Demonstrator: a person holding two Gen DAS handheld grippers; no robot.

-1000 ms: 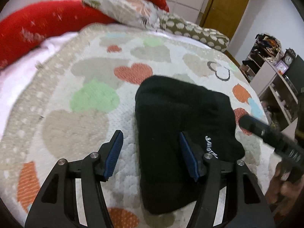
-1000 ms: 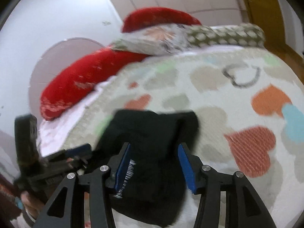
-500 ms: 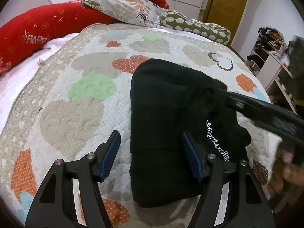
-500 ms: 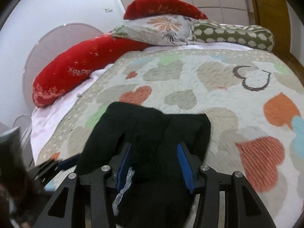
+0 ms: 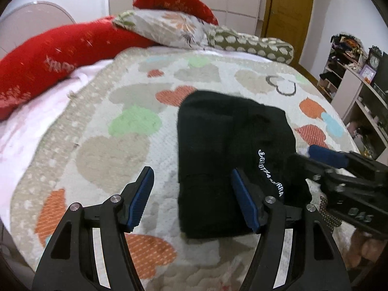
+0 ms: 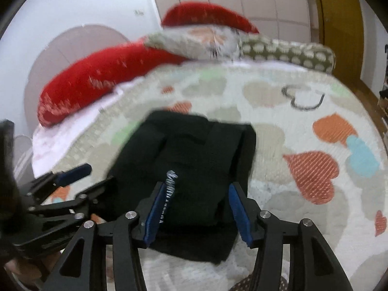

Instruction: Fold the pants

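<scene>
The black pants (image 5: 225, 150) lie folded into a compact bundle on the heart-patterned quilt (image 5: 116, 145); white lettering shows on the near right side. My left gripper (image 5: 191, 198) is open and empty, just in front of the bundle's near left edge. My right gripper (image 6: 196, 208) is open, hovering over the near end of the pants (image 6: 194, 155), holding nothing. The right gripper also shows at the right of the left wrist view (image 5: 327, 162), and the left gripper at the left of the right wrist view (image 6: 72, 177).
Red pillows (image 5: 48, 58), a floral pillow (image 5: 167, 29) and a spotted bolster (image 5: 249, 46) line the head of the bed. Shelves with clutter (image 5: 351, 77) stand at the right, a wooden door (image 5: 288, 4) behind.
Both grippers have drawn back a little from the pants and stayed open. The right gripper has withdrawn from over the bundle toward its near right side. The pants lie as before.
</scene>
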